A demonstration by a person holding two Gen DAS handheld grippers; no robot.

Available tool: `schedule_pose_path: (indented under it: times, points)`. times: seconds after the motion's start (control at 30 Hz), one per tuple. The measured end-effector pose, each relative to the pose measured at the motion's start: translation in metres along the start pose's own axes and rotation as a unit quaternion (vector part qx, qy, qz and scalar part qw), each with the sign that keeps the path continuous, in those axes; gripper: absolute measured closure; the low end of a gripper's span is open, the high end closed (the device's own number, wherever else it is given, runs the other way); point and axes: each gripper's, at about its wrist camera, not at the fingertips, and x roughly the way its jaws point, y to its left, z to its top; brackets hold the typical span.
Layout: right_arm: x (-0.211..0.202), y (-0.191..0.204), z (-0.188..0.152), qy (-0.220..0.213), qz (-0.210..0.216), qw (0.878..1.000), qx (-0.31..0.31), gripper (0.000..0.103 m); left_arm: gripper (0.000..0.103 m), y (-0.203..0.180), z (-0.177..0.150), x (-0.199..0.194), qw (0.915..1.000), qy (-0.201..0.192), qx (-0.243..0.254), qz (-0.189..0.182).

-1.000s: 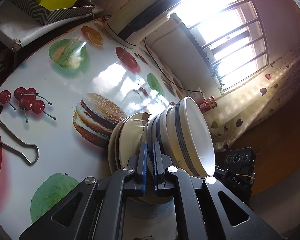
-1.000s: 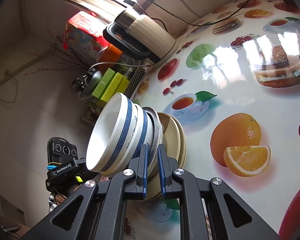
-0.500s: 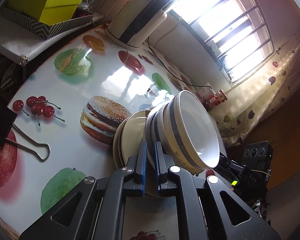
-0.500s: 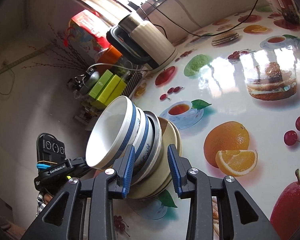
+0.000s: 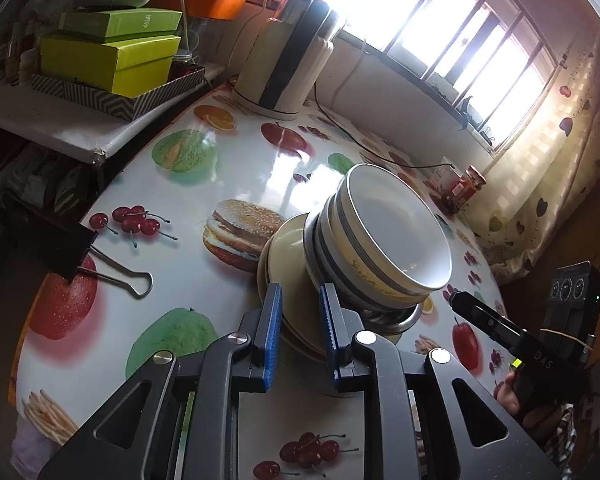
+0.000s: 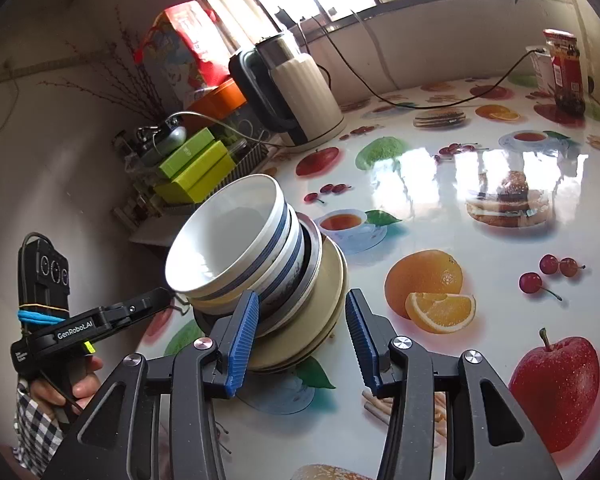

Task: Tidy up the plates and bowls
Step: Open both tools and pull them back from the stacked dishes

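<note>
Just ahead of both pairs of fingers, a stack of dishes stands on the fruit-printed table (image 6: 480, 360): two blue-banded white bowls (image 6: 236, 248) nested on top, a metal dish (image 5: 396, 316) beneath them, and cream plates (image 6: 320, 320) at the bottom. The left gripper (image 5: 300, 336) has just been opening; its blue pads stand a little apart, straddling the near plate rim without visibly pressing on it. The right gripper (image 6: 300, 332), likewise just opening, is parted wider, with the plates' edge between its fingers and a clear gap at the right-hand pad; whether the left-hand pad touches the plates cannot be told. Neither gripper holds anything. Judged from here, the risk lies in withdrawal: a pad catching the plate rim could drag the stack or shift the bowls, which already seem to sit off-centre. Beyond the fingertips lie a kettle (image 6: 300, 96), green boxes (image 5: 112, 56), a jar (image 6: 564, 72) and a binder clip (image 5: 84, 256).
</note>
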Motion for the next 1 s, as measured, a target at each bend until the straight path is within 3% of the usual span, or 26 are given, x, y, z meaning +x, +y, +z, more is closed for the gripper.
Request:
schedule_pose_path:
  times: [0.1,0.23,0.6,0.7,0.77,1.0]
  points:
    - [-0.006,0.011,-0.005,-0.009,-0.024,0.999,-0.023,0.049,0.079,-0.01,-0.009,-0.003,0.9994,-0.004,0.025,0.022]
    - [-0.011,0.023,-0.012,-0.008,-0.04,0.998,-0.046,0.048,0.079,-0.022,-0.024,-0.006,0.9971,-0.006,0.057,0.049]
    - [-0.009,0.039,-0.036,0.014,-0.074,0.995,-0.065,0.044,0.079,-0.033,-0.054,-0.001,0.9935,0.007,0.068,0.091]
    - [-0.008,0.042,-0.042,0.018,-0.096,0.993,-0.072,0.04,0.079,-0.039,-0.06,-0.001,0.9891,0.001,0.085,0.12]
    - [-0.007,0.043,-0.046,0.02,-0.11,0.991,-0.075,0.036,0.079,-0.04,-0.064,0.0,0.9885,0.003,0.089,0.123]
    - [-0.001,0.039,-0.055,0.037,-0.149,0.986,-0.068,0.035,0.079,-0.046,-0.073,0.009,0.9849,0.016,0.102,0.139]
